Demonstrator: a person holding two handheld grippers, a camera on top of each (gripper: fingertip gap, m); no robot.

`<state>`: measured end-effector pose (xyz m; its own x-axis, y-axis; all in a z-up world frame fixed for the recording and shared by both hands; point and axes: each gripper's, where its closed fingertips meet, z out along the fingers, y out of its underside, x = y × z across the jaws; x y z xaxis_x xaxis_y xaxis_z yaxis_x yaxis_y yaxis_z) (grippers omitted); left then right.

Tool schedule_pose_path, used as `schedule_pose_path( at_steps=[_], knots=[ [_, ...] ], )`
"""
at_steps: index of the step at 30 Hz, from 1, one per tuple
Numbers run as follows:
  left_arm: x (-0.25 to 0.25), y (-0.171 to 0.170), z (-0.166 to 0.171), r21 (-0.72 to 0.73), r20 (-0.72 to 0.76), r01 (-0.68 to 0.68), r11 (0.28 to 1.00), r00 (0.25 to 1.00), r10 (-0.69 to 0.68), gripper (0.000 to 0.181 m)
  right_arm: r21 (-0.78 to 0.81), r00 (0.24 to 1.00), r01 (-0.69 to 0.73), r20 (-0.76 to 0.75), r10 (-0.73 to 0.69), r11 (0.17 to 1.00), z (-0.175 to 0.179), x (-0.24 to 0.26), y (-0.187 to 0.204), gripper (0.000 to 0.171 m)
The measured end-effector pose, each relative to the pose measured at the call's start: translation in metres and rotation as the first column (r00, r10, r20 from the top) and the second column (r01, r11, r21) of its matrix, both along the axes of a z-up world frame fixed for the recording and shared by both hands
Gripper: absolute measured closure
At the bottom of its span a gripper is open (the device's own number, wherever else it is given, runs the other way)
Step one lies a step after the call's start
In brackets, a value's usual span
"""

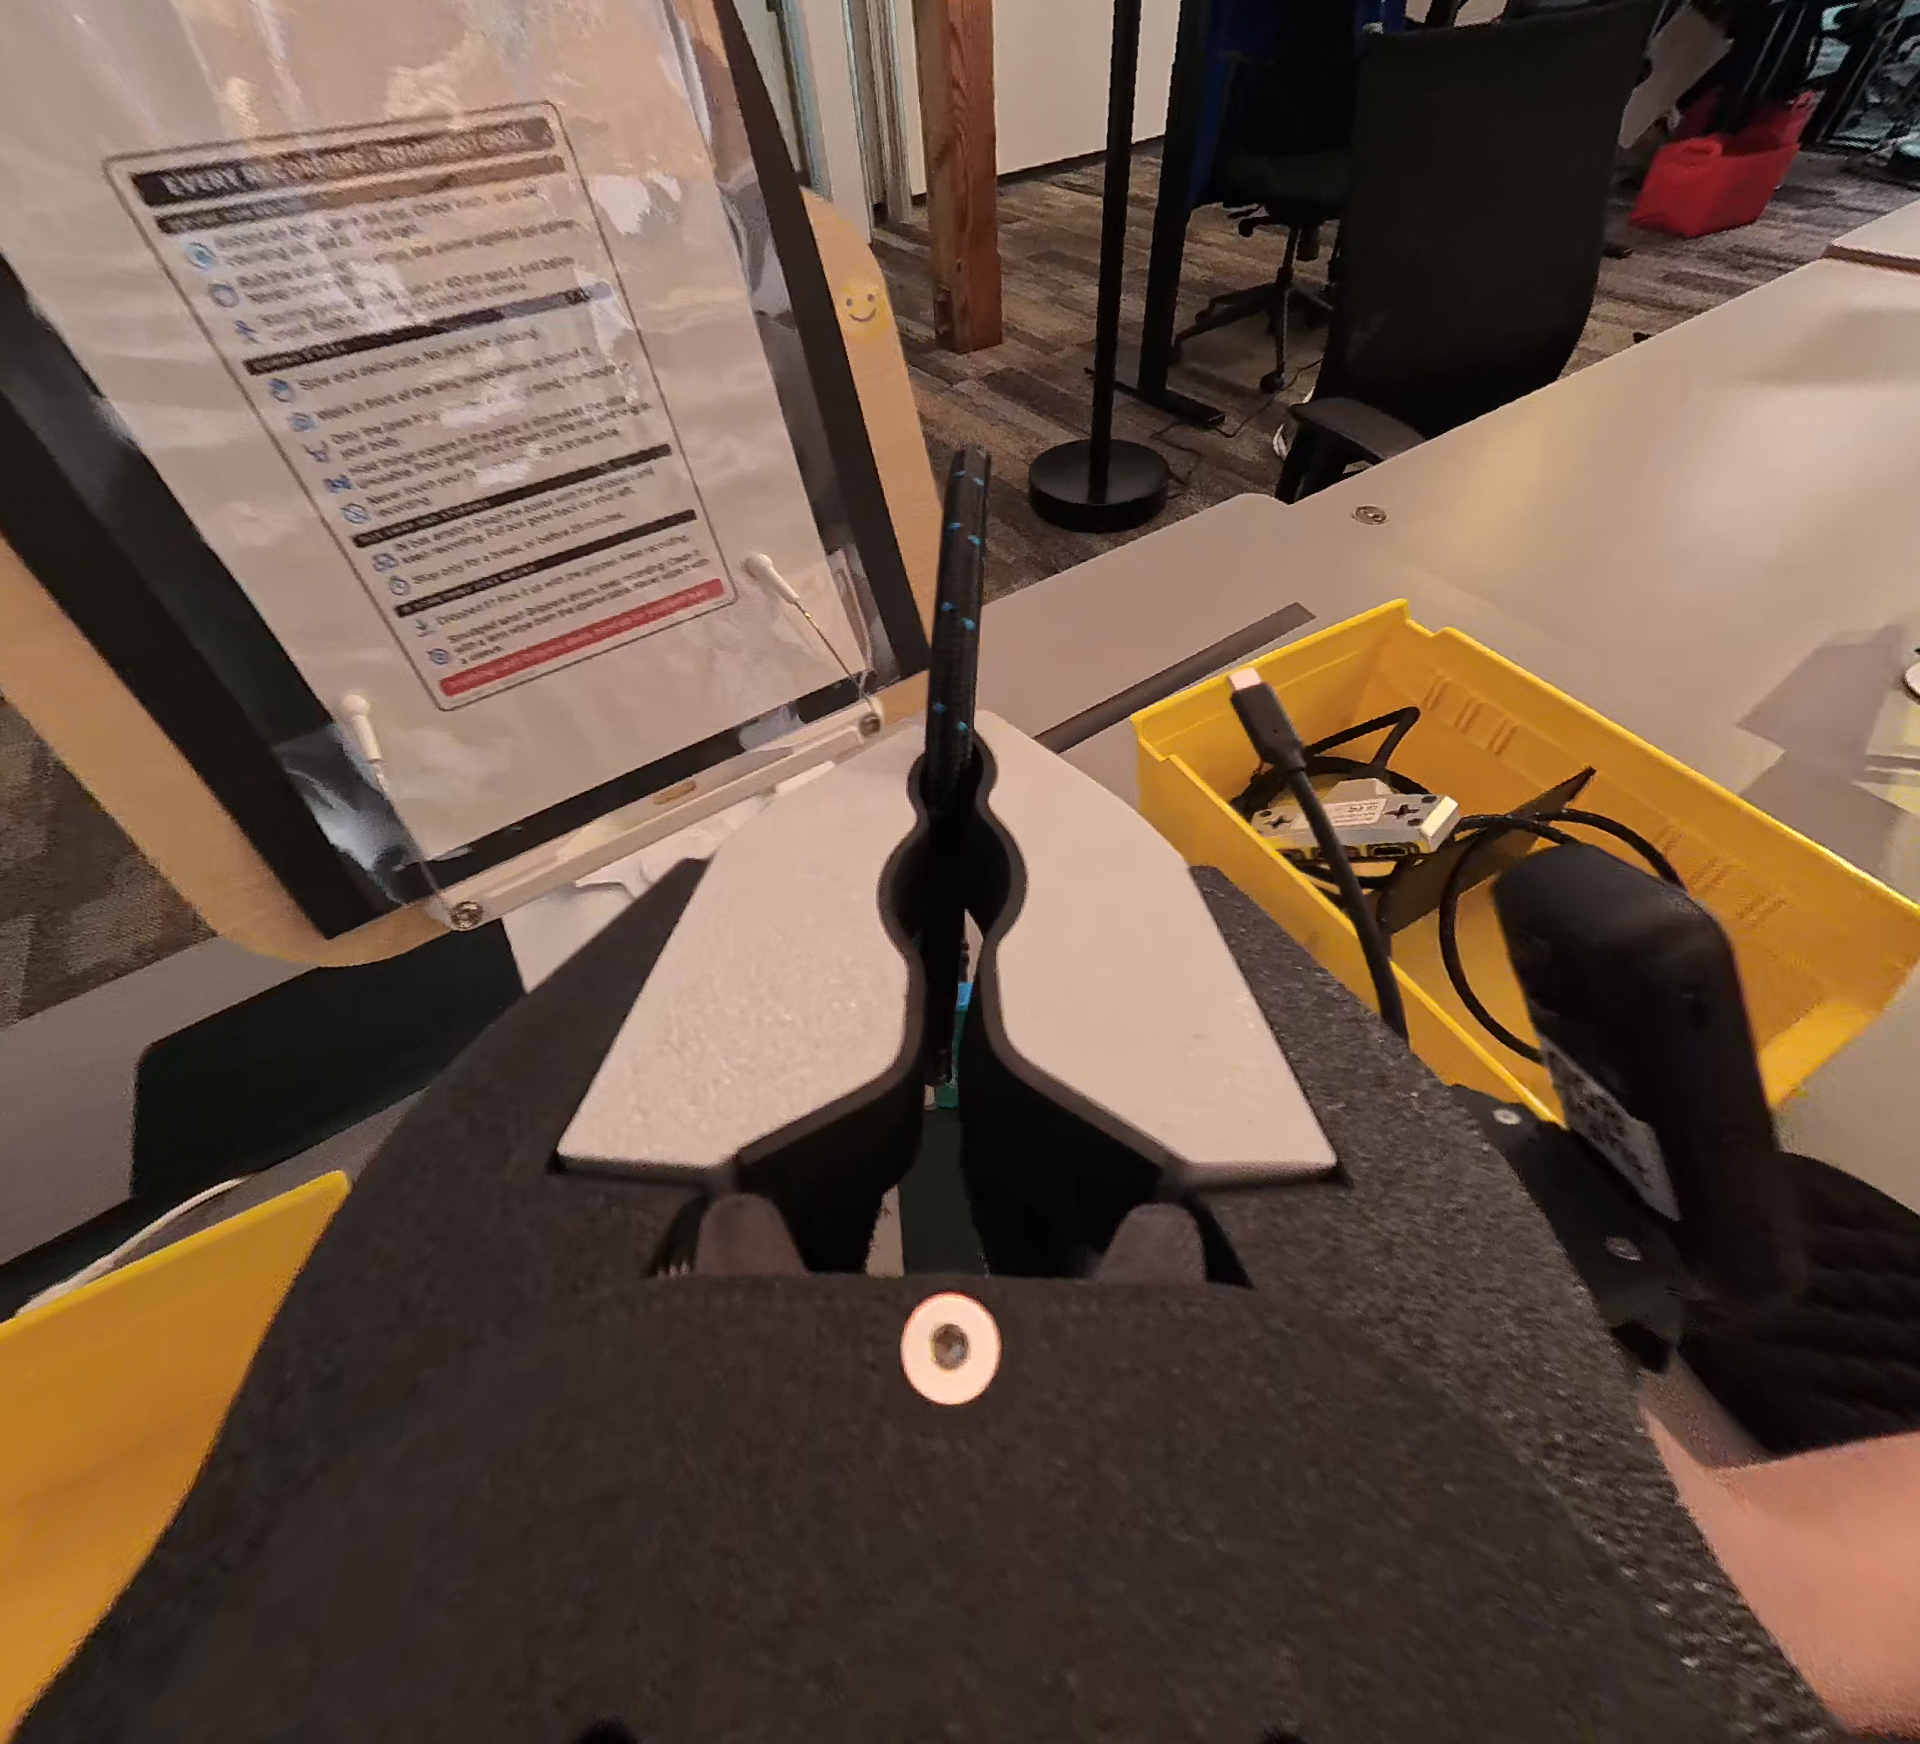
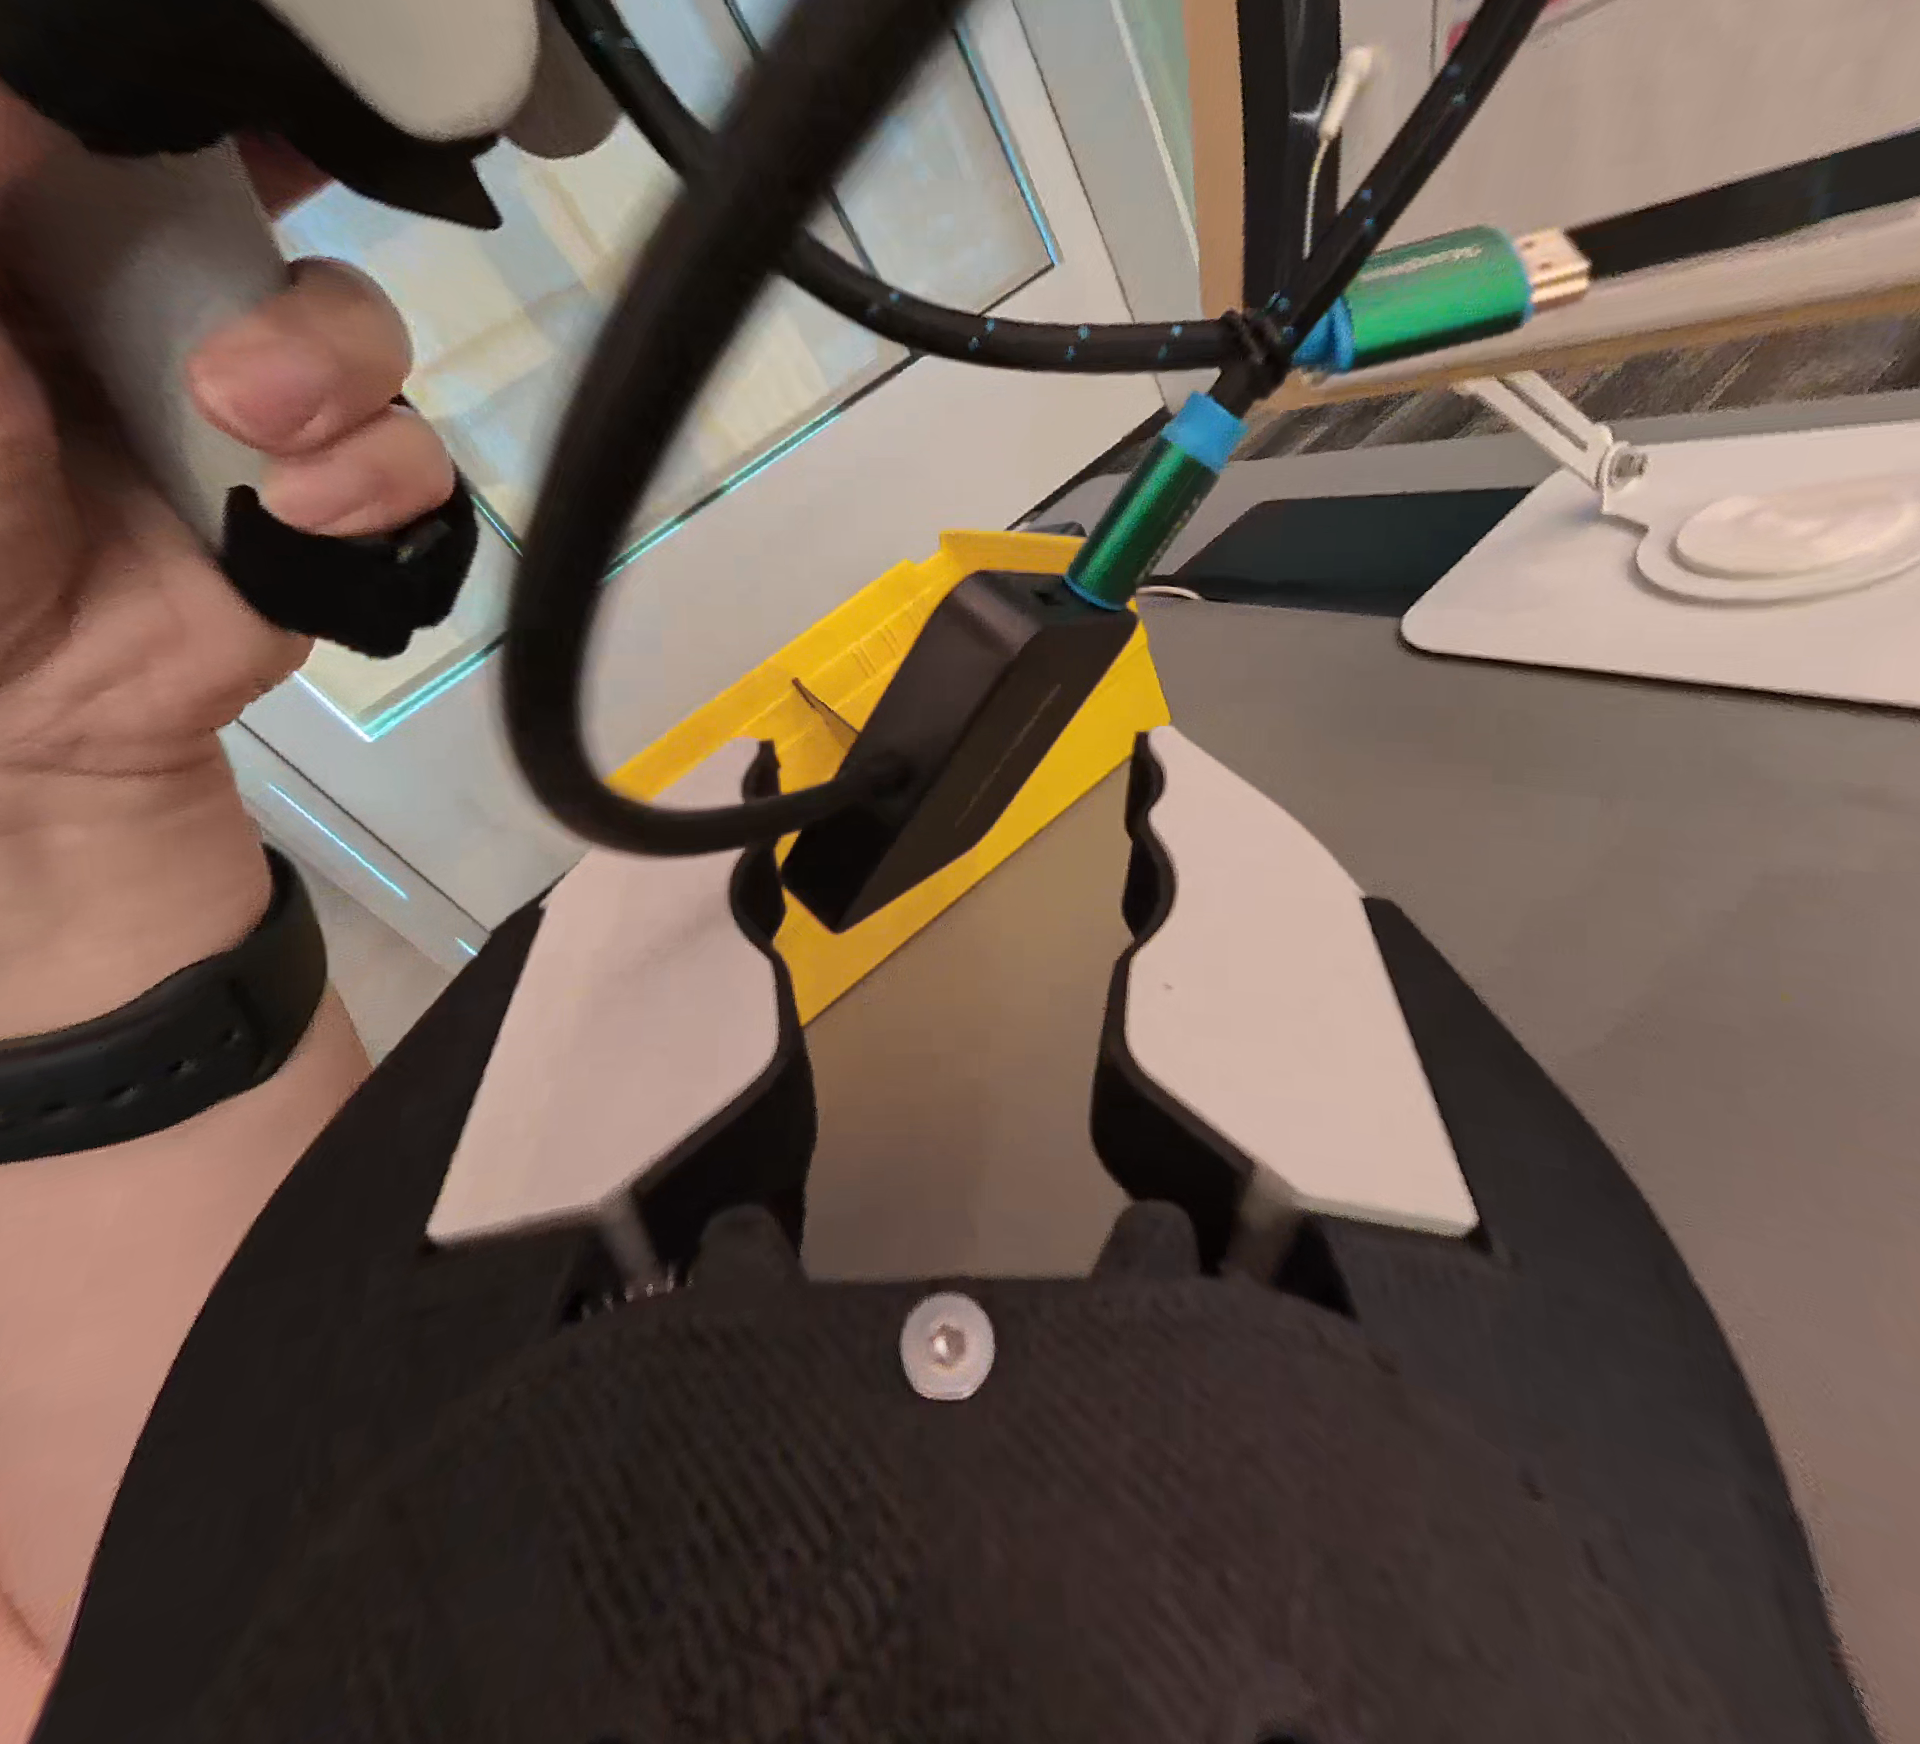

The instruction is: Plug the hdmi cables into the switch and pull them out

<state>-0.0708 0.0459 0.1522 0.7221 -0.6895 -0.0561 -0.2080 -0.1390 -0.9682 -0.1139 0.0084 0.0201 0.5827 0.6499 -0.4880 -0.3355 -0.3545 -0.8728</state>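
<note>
My left gripper (image 1: 954, 764) is shut on a black braided HDMI cable with blue flecks (image 1: 961, 551), which stands up between its fingers. In the right wrist view this cable (image 2: 1039, 333) loops down to a green HDMI plug (image 2: 1138, 515) seated in the black switch (image 2: 966, 738). The switch hangs tilted in the air just in front of my right gripper (image 2: 951, 754), which is open and empty. A second green plug (image 2: 1444, 297) with a bare gold tip hangs free at the upper right. The switch's own plain black lead (image 2: 582, 655) curves off to the left.
A yellow bin (image 1: 1621, 759) on the grey table holds a thin black cable and a small silver adapter (image 1: 1361, 816). Another yellow bin (image 2: 883, 645) lies behind the switch. A clear sign stand (image 1: 416, 406) stands at the left. A hand (image 2: 156, 468) holds the left gripper at the top left. Some 15 centimetres of space lies between my two pairs of fingers.
</note>
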Motion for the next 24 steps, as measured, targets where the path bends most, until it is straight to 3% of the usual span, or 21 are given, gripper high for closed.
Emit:
schedule_pose_path(
  at_steps=[1,9,12,17,19,24],
  knots=[
    [0.003,-0.001,-0.002,-0.006,0.006,0.006,1.000,1.000,-0.006,0.181,-0.011,1.000,0.001,-0.020,-0.001,1.000,-0.001,0.002,0.002,0.110],
    [0.014,-0.011,-0.006,-0.049,0.080,0.062,0.997,0.995,-0.058,0.181,-0.072,0.994,-0.009,-0.112,0.001,0.997,-0.008,0.019,0.013,0.152],
    [0.024,-0.029,-0.003,-0.089,0.182,0.187,0.978,0.969,-0.169,0.181,-0.093,0.985,-0.075,-0.164,0.059,0.993,-0.006,0.020,0.013,0.156],
    [0.024,-0.063,0.015,-0.101,0.370,0.395,0.913,0.867,-0.334,0.145,-0.052,0.935,-0.224,-0.294,0.199,0.973,0.012,0.022,0.007,0.156],
    [0.011,-0.070,0.022,-0.049,0.372,0.387,0.921,0.863,-0.343,0.130,-0.027,0.913,-0.264,-0.331,0.240,0.964,0.023,0.026,0.005,0.156],
    [-0.029,-0.060,0.015,0.136,0.238,0.223,0.965,0.938,-0.250,0.131,0.174,0.866,-0.369,-0.293,0.406,0.913,0.064,0.035,-0.016,0.156]
  ],
)
